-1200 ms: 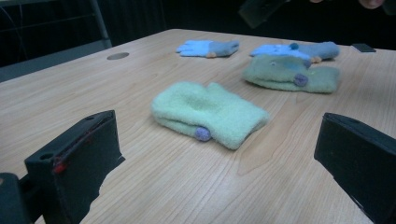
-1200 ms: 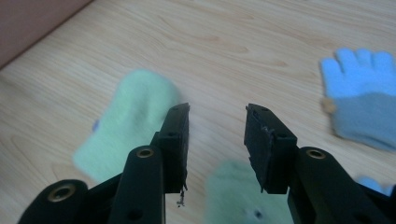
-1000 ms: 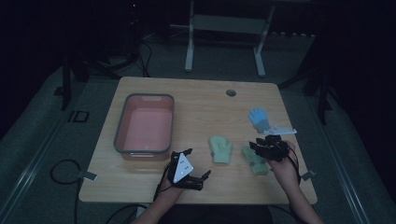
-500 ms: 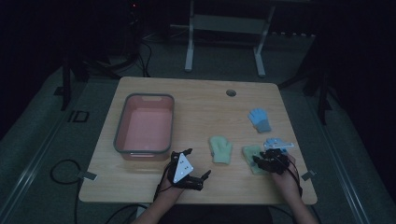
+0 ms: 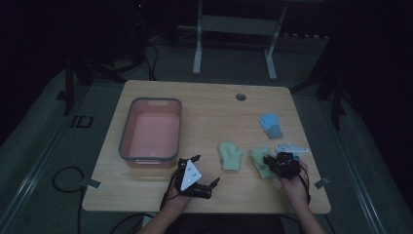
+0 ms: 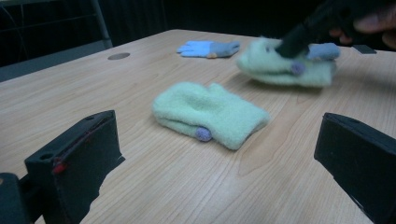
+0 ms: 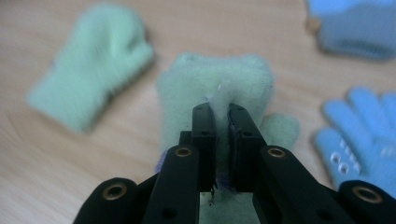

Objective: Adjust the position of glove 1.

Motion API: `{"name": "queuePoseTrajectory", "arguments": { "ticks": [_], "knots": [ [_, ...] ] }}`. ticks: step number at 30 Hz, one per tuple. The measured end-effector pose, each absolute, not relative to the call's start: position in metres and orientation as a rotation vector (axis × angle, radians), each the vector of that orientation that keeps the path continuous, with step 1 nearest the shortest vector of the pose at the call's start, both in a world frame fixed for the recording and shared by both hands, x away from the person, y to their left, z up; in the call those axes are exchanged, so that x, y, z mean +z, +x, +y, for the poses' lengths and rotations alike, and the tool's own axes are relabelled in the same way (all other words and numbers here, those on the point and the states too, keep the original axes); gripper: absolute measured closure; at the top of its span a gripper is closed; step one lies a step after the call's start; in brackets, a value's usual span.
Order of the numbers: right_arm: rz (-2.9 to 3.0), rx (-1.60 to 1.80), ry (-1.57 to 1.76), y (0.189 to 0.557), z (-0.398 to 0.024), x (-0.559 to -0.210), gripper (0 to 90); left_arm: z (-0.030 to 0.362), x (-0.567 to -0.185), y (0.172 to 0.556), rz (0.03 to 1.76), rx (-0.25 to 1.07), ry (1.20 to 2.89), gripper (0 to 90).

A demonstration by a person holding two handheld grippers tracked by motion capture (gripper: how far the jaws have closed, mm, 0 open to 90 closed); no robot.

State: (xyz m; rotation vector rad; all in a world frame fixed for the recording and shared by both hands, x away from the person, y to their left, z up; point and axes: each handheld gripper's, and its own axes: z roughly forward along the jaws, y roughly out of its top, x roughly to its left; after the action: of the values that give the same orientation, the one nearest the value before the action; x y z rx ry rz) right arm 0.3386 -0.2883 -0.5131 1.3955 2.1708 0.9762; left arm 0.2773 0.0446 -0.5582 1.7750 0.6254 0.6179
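Note:
Two pale green mittens lie on the wooden table (image 5: 160,200). The loose mitten (image 5: 230,156) (image 6: 210,114) lies flat in front of my left gripper (image 5: 202,170) (image 6: 224,163), whose jaws stand wide open with nothing between them. My right gripper (image 5: 269,163) (image 7: 219,109) has just been closing and is now shut on the other green mitten (image 5: 260,160) (image 7: 215,84) (image 6: 275,65), pinching a fold of its fleece. A blue glove (image 5: 270,124) (image 6: 208,48) lies farther back. A second blue glove (image 7: 359,135) lies right beside the held mitten.
A pink tub (image 5: 151,134) with a grey rim stands on the left half of the table. A round cable hole (image 5: 240,96) is near the far edge. A metal stand (image 5: 234,29) is on the floor beyond the table.
My right gripper has shifted slightly toward the near edge and its jaws have closed on the green mitten. The left gripper has stayed still.

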Motion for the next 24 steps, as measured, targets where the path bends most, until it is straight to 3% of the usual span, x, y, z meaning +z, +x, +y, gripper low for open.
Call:
{"name": "queuePoseTrajectory", "arguments": {
  "ticks": [8, 24],
  "knots": [
    [1.979, 1.039, 1.51, 0.352, -0.272, -0.488, 83.2, 0.045, -0.558, 0.277, 0.624, 0.621, 1.775, 0.1],
    [1.92, 0.963, 1.614, 0.362, -0.269, -0.52, 82.9, 0.045, -0.558, 0.277, 0.62, 0.622, 1.775, 0.1]
  ]
}}
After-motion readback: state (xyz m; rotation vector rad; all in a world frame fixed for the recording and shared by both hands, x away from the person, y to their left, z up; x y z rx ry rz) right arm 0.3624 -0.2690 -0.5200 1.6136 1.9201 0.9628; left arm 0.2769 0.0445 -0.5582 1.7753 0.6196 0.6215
